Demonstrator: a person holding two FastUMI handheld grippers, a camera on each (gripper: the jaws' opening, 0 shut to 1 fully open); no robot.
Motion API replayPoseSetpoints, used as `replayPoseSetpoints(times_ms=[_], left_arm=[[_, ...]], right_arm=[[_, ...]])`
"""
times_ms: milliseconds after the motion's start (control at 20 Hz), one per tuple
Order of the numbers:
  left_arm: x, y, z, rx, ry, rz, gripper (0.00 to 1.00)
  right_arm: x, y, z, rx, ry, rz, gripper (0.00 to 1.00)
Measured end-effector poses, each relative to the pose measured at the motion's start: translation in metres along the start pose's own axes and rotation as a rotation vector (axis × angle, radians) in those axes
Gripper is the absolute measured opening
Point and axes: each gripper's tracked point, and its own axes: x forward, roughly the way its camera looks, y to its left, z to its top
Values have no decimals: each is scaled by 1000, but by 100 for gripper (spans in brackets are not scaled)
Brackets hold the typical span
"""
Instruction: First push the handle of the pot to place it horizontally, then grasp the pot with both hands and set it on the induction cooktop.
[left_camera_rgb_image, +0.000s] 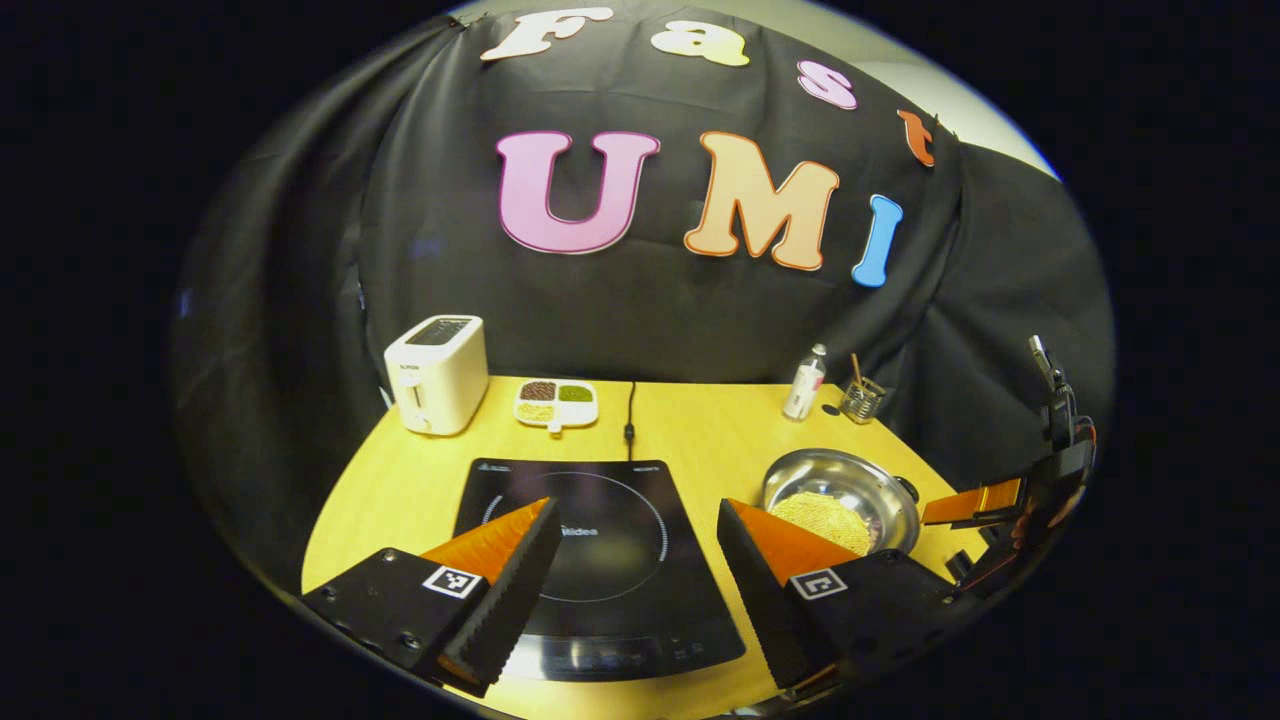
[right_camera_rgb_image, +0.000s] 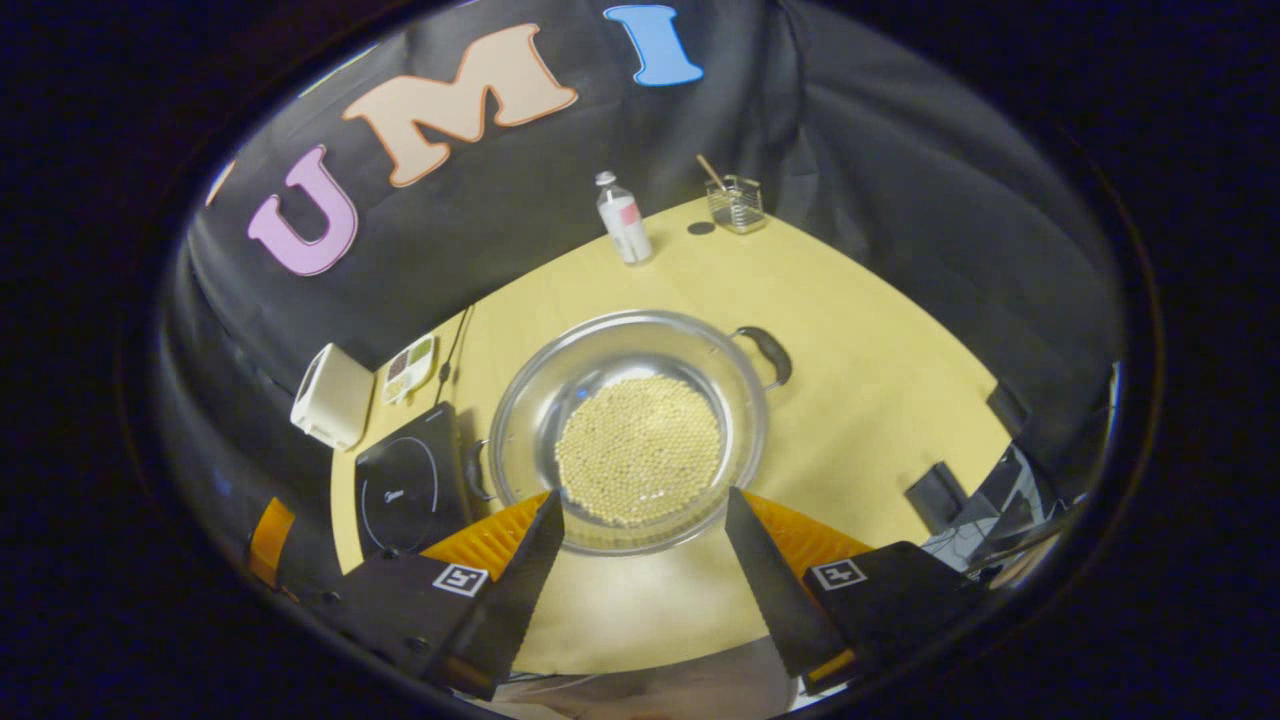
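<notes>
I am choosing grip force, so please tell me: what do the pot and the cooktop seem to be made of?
The pot looks like polished metal, probably stainless steel: its wall is silvery and mirrors the light. Its handles look dark, maybe plastic. The induction cooktop seems to have a glossy black glass top, since it shows reflections.

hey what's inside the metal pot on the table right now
The pot holds a heap of small round yellowish beans, covering the middle of its bottom. Bare metal shows around the heap. What lies beneath the beans is hidden.
</notes>
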Motion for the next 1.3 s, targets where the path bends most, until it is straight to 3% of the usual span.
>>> replayPoseSetpoints(times_ms=[50, 100, 150, 200, 300, 350, 400, 500, 700, 800, 1100, 1300], left_arm=[[7, -8, -3, -12, 19, -7, 96], [11, -16, -5, -20, 39, -11, 96], [16, -24, -8, -24, 53, -16, 96], [24, -31, -10, -25, 66, -18, 96], [36, -47, -13, -26, 94, -19, 96], [43, -54, -17, -27, 112, -16, 96], [50, -60, -20, -33, 131, -11, 96], [67, -76, -26, -56, 172, -1, 96], [101, -93, -50, -101, 287, 50, 97], [115, -99, -62, -117, 341, 66, 100], [150, -105, -103, -143, 529, 71, 96], [162, -114, -124, -147, 633, 26, 100]], right_arm=[[1, -7, 9, -12, -5, -6, 100], [3, -14, 19, -25, -7, -11, 94], [6, -20, 26, -40, -6, -10, 100], [10, -25, 35, -52, -2, -8, 94], [25, -32, 48, -73, 18, 2, 100], [32, -37, 52, -83, 32, 5, 94], [41, -41, 57, -96, 48, 11, 100], [61, -47, 63, -120, 89, 28, 94], [99, -58, 70, -171, 182, 74, 95], [116, -65, 73, -180, 229, 96, 95], [156, -82, 61, -208, 412, 178, 94], [168, -82, 46, -248, 497, 221, 94]])
